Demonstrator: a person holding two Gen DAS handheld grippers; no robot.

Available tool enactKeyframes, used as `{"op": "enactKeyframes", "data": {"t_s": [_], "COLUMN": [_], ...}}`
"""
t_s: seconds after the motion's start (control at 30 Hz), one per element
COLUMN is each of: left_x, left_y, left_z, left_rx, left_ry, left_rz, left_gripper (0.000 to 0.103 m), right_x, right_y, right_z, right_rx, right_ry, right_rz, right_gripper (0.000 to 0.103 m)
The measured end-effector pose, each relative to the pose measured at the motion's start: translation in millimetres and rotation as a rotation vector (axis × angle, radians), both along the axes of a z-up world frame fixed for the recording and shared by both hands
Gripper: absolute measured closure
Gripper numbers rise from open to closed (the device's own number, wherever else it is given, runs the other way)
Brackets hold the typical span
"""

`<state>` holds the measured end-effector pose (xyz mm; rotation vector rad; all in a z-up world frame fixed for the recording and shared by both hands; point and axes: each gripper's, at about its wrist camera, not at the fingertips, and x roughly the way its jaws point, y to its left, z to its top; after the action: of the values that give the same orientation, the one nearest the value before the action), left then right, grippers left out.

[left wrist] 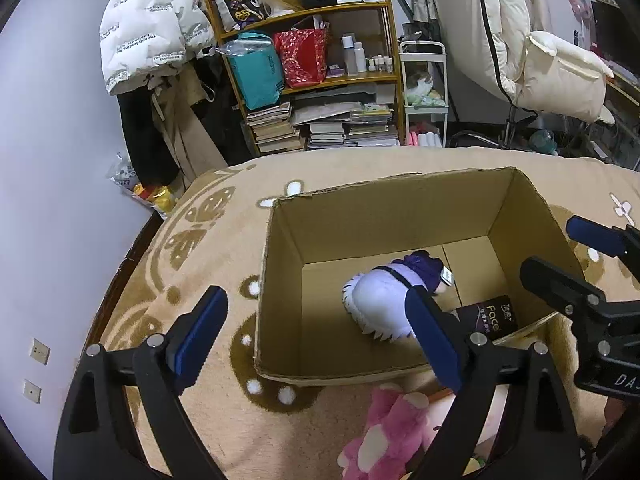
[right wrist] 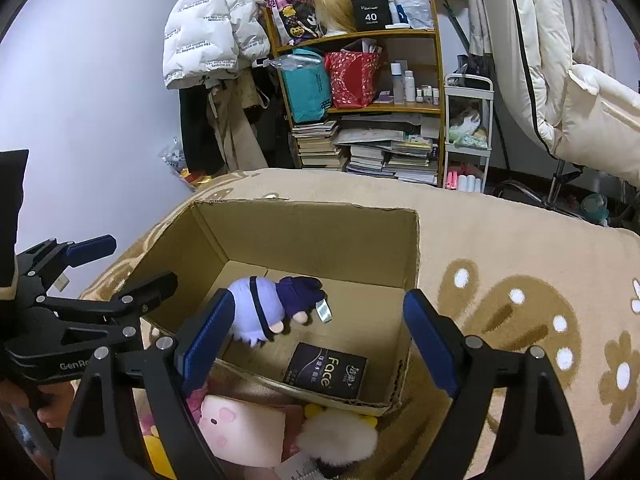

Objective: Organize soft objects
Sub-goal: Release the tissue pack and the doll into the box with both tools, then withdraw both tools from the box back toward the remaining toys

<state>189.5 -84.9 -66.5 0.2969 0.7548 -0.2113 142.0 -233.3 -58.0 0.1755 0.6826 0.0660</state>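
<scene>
Inside the cardboard box lay one purple plush doll; pink plush toys remained outside on the bed; left hand-held gripper and right hand-held gripper gaped empty.

A cluttered bookshelf stands behind, a white jacket hanging beside it.

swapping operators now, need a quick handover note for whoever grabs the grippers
Left gripper: open, empty, above the near rim of the box.
Right gripper: open, empty, over the box.
Open brown cardboard box sits on the tan patterned blanket.
Done: lilac-and-purple plush doll and black "Face" pack lie inside the box.
Left: pink furry plush, pale pink pig cushion and white fluffy toy lie outside the box's near wall.
</scene>
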Motion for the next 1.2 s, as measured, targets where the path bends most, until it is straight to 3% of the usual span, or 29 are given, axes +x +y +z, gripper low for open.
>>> {"op": "enactKeyframes", "data": {"t_s": [0.23, 0.4, 0.7, 1.2], "left_x": [-3.0, -12.5, -47.8, -80.8], "left_y": [14.3, 32.6, 59.5, 67.2], "left_z": [11.3, 26.1, 41.1, 41.1], "left_rx": [-0.017, -0.042, -0.067, -0.057], "left_ry": [0.005, -0.002, 0.015, 0.076], "left_rz": [0.038, 0.089, 0.145, 0.161], "left_gripper": [0.012, 0.006, 0.005, 0.004], "right_x": [-6.9, -16.8, -39.6, -83.1], "right_y": [-3.3, -2.8, 3.2, -0.9], "right_z": [3.8, 9.9, 20.5, 22.6], "right_rx": [0.005, 0.013, 0.034, 0.056], "right_ry": [-0.006, -0.003, 0.016, 0.057], "right_rz": [-0.009, -0.014, -0.006, -0.035], "right_gripper": [0.003, 0.003, 0.003, 0.003]}}
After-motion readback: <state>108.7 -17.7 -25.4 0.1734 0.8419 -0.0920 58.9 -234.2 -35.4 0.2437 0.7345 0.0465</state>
